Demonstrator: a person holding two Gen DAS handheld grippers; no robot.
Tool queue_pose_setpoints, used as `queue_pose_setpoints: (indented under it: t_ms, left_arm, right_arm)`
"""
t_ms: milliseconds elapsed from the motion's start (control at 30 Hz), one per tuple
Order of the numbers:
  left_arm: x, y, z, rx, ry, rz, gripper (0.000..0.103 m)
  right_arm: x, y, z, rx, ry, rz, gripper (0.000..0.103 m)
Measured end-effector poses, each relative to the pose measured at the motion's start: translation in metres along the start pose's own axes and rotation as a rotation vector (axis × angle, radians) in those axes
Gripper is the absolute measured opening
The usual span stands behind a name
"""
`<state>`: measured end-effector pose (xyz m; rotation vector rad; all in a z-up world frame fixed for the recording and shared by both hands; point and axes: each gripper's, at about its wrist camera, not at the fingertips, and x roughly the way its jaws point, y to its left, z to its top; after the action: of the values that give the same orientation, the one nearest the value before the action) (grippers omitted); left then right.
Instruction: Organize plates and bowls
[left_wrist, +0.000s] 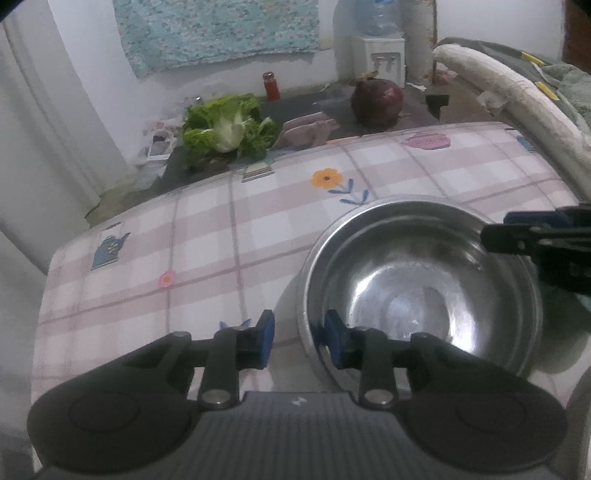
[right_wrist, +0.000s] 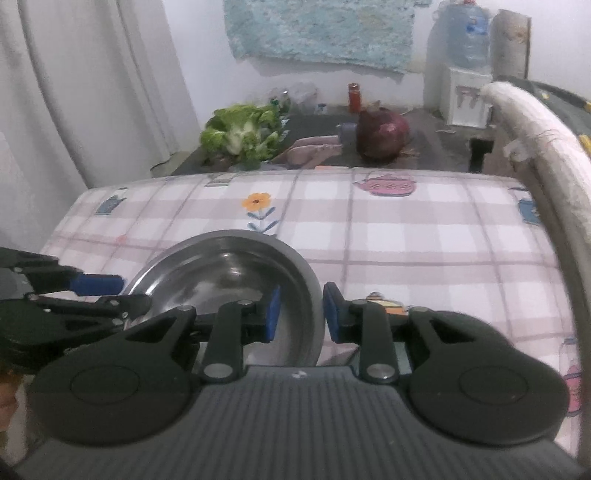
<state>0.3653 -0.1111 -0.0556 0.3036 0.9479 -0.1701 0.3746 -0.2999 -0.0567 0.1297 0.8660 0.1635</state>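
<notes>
Straddling the near-left rim of the steel bowl (left_wrist: 421, 288), the left gripper (left_wrist: 299, 339) has one blue pad outside the wall and one inside, with a visible gap on either side, so it stands partly open and grips nothing yet. Across the bowl, the right gripper (right_wrist: 301, 314) does the same at the opposite rim: one pad sits inside the bowl (right_wrist: 229, 280), the other outside, and neither presses on the metal as far as the wrist views show. Both point steeply downward.

This looks like the moment around a two-handed grasp on the bowl, either just before closing or just after letting go; which one, I cannot tell. A lift would call for both pairs of jaws to close squarely on the thin rim at once, since polished metal may slip.

Shiny and empty, the bowl shows a second ring inside its rim, possibly a nested bowl. It rests on the checked tablecloth (left_wrist: 207, 236), towards the near edge, with no plates in view.
</notes>
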Motion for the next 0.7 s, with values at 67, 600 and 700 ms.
queue_pose_setpoints:
  t_ms: [67, 600, 700]
  left_arm:
    - [0.001, 0.008, -0.003, -0.014, 0.012, 0.000, 0.031]
    - [-0.027, 0.042, -0.012, -0.077, -0.012, 0.007, 0.054]
    - [-0.041, 0.033, -0.011, -0.070, -0.043, -0.009, 0.060]
  right_arm:
    - [0.001, 0.005, 0.000, 0.009, 0.015, 0.038, 0.025]
    - [-0.020, 0.037, -0.005, 0.004, 0.001, 0.119, 0.028]
    - [-0.041, 0.028, -0.007, 0.020, -0.031, 0.116, 0.035]
